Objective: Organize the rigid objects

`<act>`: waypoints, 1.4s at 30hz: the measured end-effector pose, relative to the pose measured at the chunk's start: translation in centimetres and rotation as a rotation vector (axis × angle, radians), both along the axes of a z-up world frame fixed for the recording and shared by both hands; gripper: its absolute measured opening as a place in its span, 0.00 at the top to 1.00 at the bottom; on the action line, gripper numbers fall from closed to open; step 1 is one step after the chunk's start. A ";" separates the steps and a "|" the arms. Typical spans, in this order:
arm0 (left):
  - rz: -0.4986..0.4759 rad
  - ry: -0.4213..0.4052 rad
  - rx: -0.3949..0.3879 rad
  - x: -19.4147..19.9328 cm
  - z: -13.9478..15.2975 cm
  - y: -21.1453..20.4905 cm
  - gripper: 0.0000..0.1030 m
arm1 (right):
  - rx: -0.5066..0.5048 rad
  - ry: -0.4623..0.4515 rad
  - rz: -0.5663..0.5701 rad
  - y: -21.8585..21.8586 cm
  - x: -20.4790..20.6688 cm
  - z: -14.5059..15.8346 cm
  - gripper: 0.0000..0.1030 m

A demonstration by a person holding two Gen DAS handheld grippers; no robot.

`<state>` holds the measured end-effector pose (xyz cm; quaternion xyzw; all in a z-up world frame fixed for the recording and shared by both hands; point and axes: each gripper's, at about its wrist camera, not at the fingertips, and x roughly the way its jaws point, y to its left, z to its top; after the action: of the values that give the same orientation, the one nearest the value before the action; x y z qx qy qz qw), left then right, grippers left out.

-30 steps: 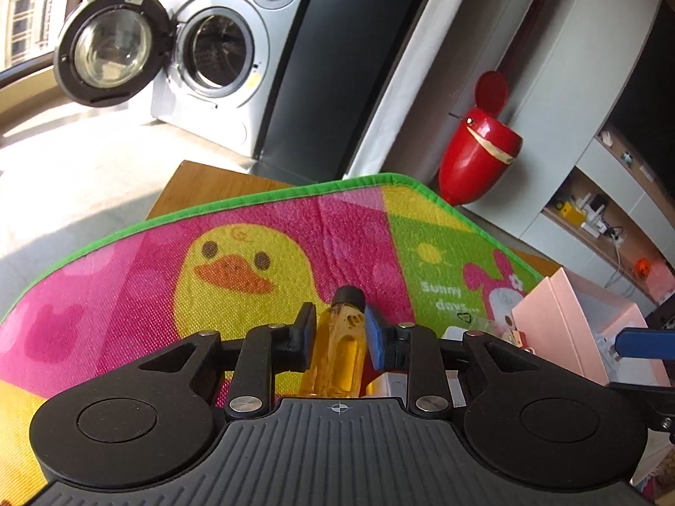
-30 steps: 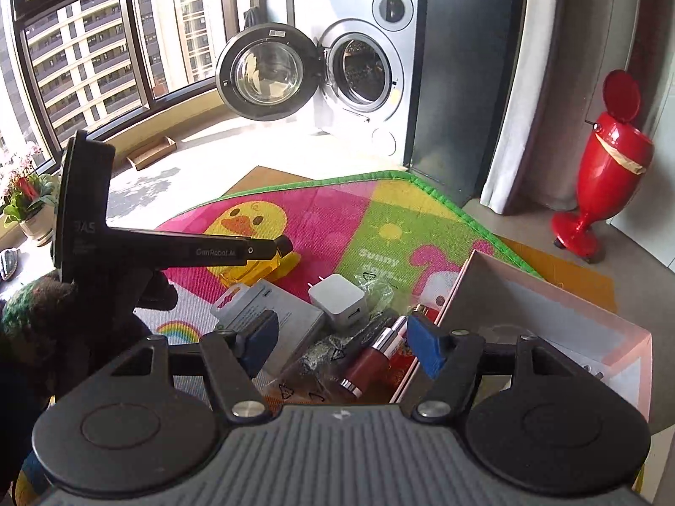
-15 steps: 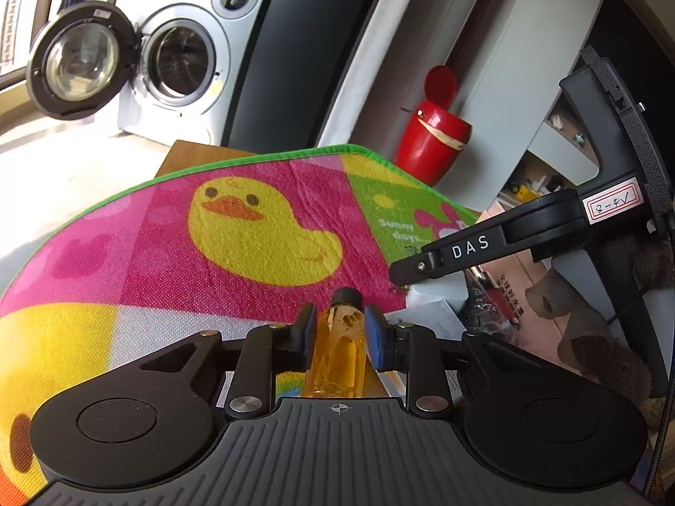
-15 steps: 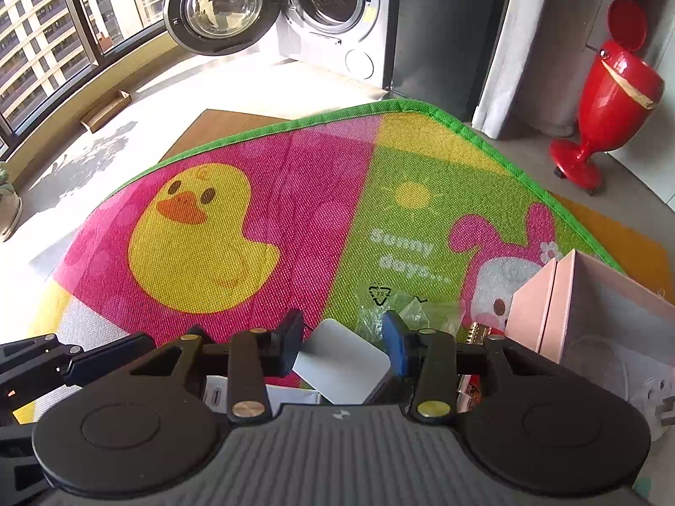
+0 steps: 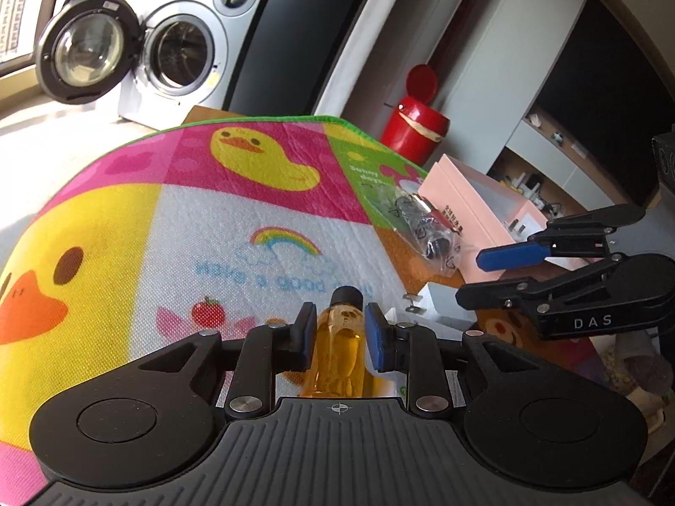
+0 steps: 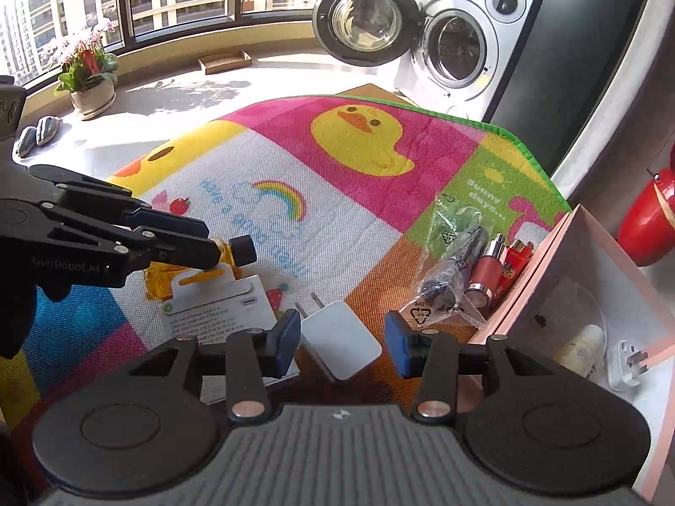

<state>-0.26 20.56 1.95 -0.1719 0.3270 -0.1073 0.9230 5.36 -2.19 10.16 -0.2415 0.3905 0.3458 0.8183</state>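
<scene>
Open washing machine (image 6: 453,48), red bin (image 5: 415,126), potted flowers (image 6: 86,74)

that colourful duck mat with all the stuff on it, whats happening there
A person is sorting small items with two handheld tongs. The left tongs are shut on a small amber glass bottle with a black cap. The right tongs straddle a white square plug charger, pads not yet pressing. A pink cardboard box sits open on the right.
</scene>
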 end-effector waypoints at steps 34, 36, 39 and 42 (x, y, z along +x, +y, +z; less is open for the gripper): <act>0.089 -0.070 -0.185 -0.5 -2.5 0.8 0.70 | -0.651 -0.076 -0.211 7.7 16.1 -7.0 0.95; 0.089 -0.069 -0.188 -0.5 -2.6 0.8 0.70 | -0.616 -0.035 -0.178 6.9 13.8 -6.4 0.96; 0.089 -0.068 -0.188 -0.5 -2.6 0.9 0.70 | -0.521 0.038 -0.150 5.4 10.8 -5.3 0.96; 0.091 -0.066 -0.193 -0.4 -2.7 0.9 0.70 | -0.386 0.128 -0.118 3.6 8.3 -3.8 0.95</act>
<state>-0.63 21.43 -0.74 -0.2708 0.2763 -0.1021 0.9165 13.62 1.37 6.37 -0.3481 0.5141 0.2308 0.7492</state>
